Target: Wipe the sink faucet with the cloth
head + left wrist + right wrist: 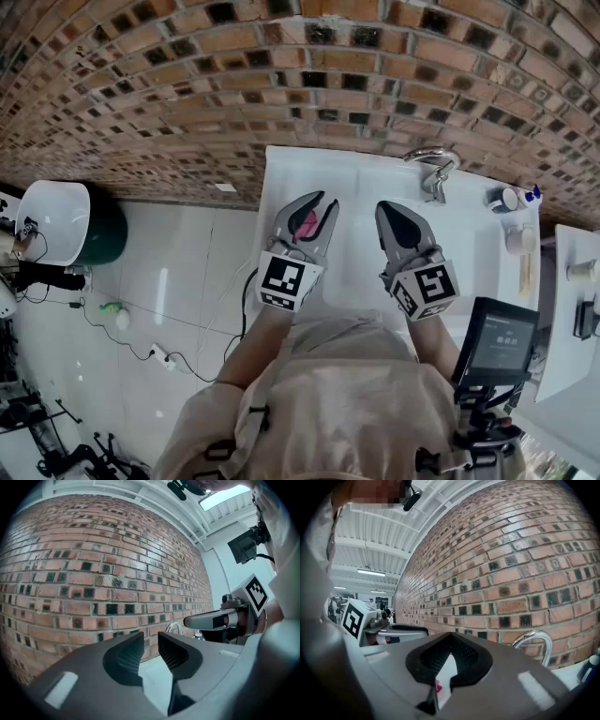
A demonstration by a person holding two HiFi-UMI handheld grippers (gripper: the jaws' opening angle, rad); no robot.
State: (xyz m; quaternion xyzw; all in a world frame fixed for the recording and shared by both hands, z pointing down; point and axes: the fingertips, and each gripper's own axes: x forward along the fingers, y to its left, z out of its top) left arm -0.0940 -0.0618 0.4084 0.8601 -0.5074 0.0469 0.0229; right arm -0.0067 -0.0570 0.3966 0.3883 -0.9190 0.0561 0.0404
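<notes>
- My left gripper (pixel 322 199) (pixel 150 641), grey with black ribbed pads, is held about level over the white rectangular sink top (pixel 356 178). Its jaws stand a little apart, and in its own view only the white surface shows between the pads.
- From the head view, a pink thing (pixel 306 223) shows in the gap further back between those jaws. I cannot tell whether it is the cloth, or whether it is in the gripper or lies below it.
- My right gripper (pixel 386 206) (pixel 451 637) is just beside the left one. Its jaw tips are together, with nothing pinched between them. A tiny pink speck shows low in the slit behind the tips.
- The curved chrome sink faucet (pixel 433 161) (pixel 534 641) (pixel 173 627) stands at the back of the sink top against the red-brown brick wall (pixel 281 75). It is ahead and to the right of the right gripper, and neither gripper touches it.
- Small white cups (pixel 506 199) stand right of the faucet.
- A white bowl-shaped basin on a dark green base (pixel 56 216) is on the floor, well to the left.
</notes>
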